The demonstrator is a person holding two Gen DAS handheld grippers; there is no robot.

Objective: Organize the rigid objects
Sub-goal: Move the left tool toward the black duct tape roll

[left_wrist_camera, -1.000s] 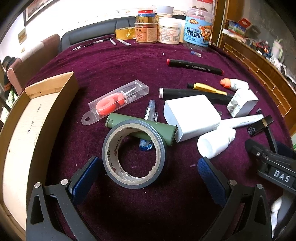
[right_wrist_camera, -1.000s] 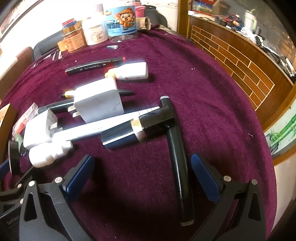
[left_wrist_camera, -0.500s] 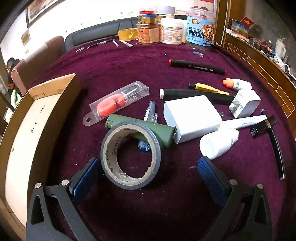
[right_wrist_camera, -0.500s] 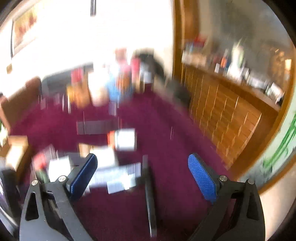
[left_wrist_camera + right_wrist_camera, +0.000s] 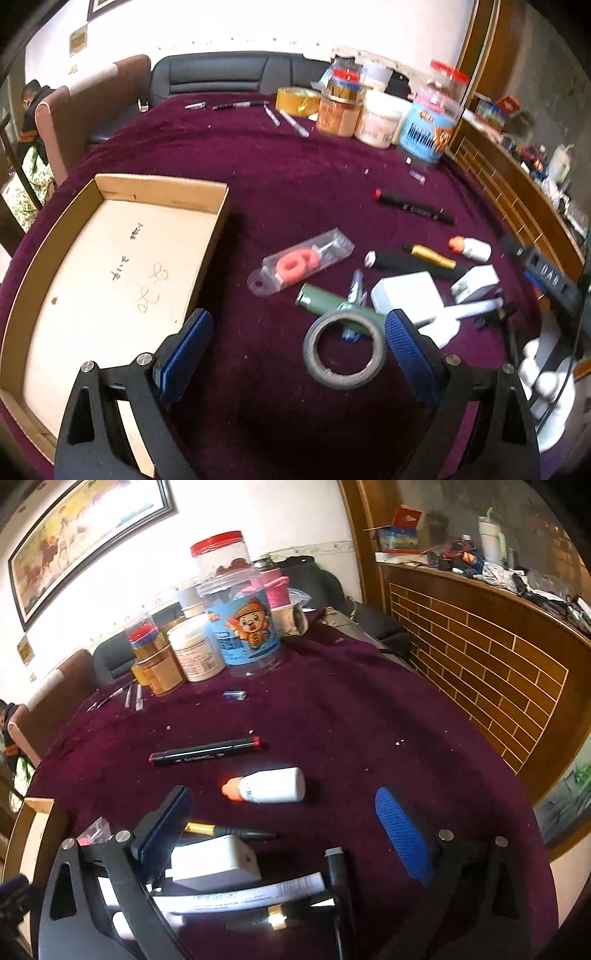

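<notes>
Currently both tools have lifted away from the counter point(image 5: 280, 184), the left tool point(image 5: 295, 354) empty with jaws closing, the right tool point(image 5: 284, 834) wide and empty, tape roll point(image 5: 345, 350) still below-right of the left tool, cardboard box point(image 5: 110, 266) left, nothing sorted yet.

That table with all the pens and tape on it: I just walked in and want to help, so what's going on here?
A person is sorting loose items on a purple-covered table with a handheld gripper in each hand. Neither holds anything. The left gripper hangs over the cloth, its jaws closing on nothing, with the grey tape roll lying just inside its right finger. The right gripper is open above the chargers and pens. The cardboard tray has nothing in it, so sorting has barely begun.
</notes>
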